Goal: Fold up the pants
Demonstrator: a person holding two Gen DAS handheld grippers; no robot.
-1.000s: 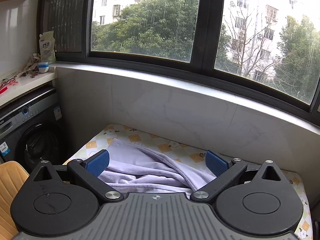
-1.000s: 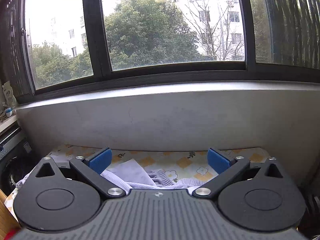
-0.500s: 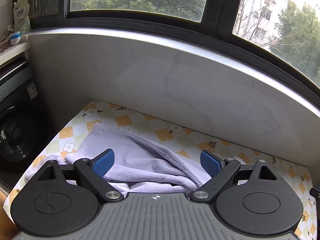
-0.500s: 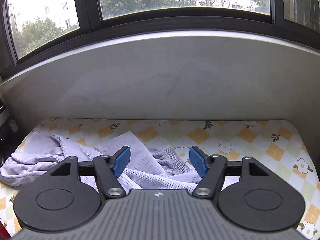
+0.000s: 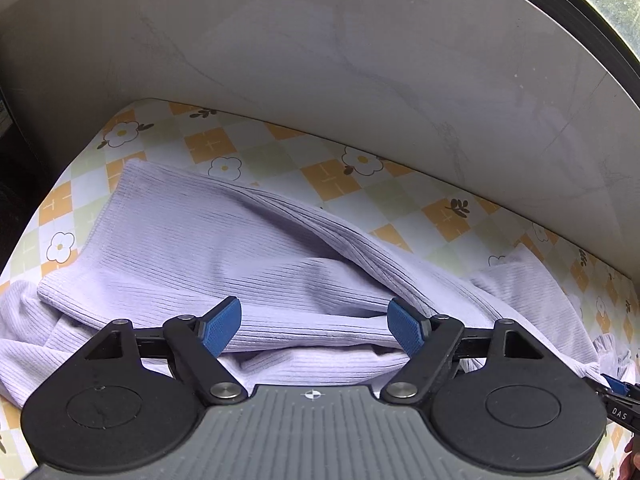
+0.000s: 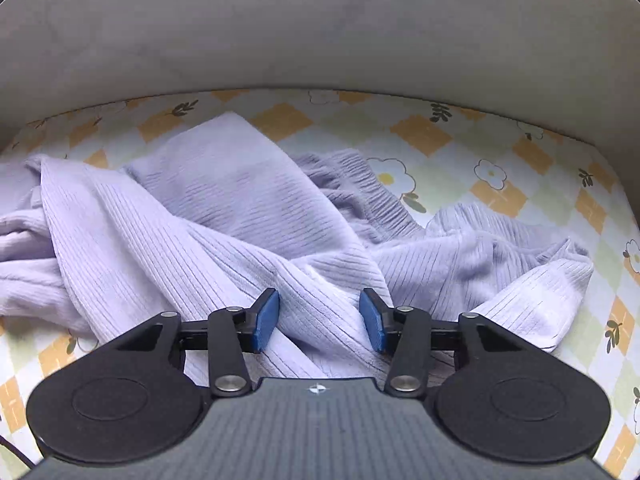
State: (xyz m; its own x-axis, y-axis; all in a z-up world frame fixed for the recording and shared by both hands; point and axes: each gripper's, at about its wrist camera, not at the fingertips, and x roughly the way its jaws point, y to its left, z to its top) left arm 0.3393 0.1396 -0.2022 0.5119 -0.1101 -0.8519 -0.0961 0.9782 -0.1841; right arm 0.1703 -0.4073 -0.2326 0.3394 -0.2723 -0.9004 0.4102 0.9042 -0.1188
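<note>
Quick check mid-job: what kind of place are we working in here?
Probably a home laundry corner by a window. Crumpled lavender pants lie on a table under a flower-patterned cloth, against a pale stone-look wall with a dark window frame and trees beyond.

Under your grippers, the pants (image 6: 224,240) are soft lilac cloth, ribbed in fine cords with a matt, velvety nap. Beneath the pants, the table cover (image 5: 332,176) looks like smooth printed sheet, possibly vinyl. Behind the pants, the wall panel (image 5: 320,60) is smooth, stone-like, faintly veined. Your left gripper (image 5: 314,324) shows matt black plastic, textured blue pads and bright metal pivots.
</note>
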